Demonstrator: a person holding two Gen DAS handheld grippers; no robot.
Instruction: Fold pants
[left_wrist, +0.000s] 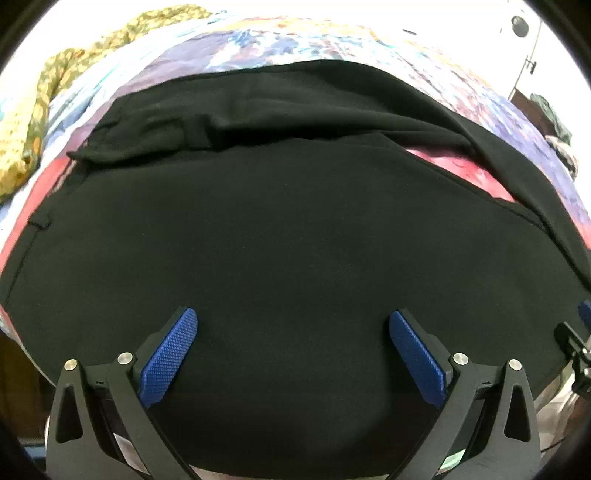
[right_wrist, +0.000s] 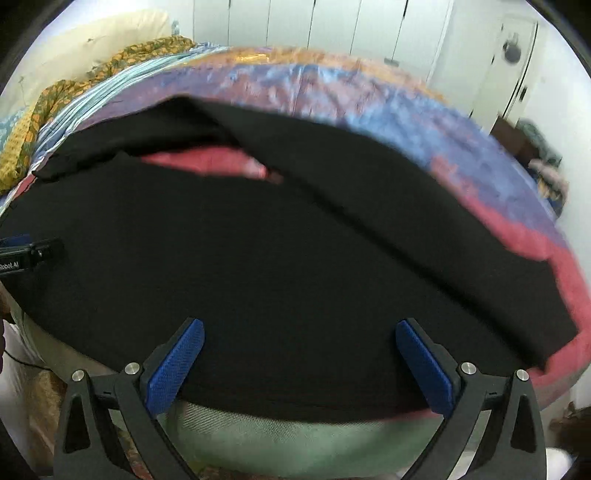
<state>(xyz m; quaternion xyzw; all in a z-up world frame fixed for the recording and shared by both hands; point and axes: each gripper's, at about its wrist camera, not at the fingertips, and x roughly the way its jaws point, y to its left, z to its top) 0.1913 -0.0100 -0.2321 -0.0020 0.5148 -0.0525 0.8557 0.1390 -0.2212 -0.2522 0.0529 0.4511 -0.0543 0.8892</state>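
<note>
Left gripper (left_wrist: 293, 325): knurled blue pads (left_wrist: 168, 360) stood wide apart over matte black pants (left_wrist: 280, 229), which lay flat on a glossy multicoloured bedspread (left_wrist: 229, 40). Right gripper (right_wrist: 300, 334): fingers likewise apart, holding nothing.

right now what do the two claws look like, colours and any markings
Both claws match: the left claw and right claw have black angular frames with triangular cut-outs, round silver rivets at the joints, and blue, finely textured pads lining the fingers. The left unit, seen from the right wrist view, bears white lettering reading "Robot AI". No cables or sleeves are clearly visible.
</note>
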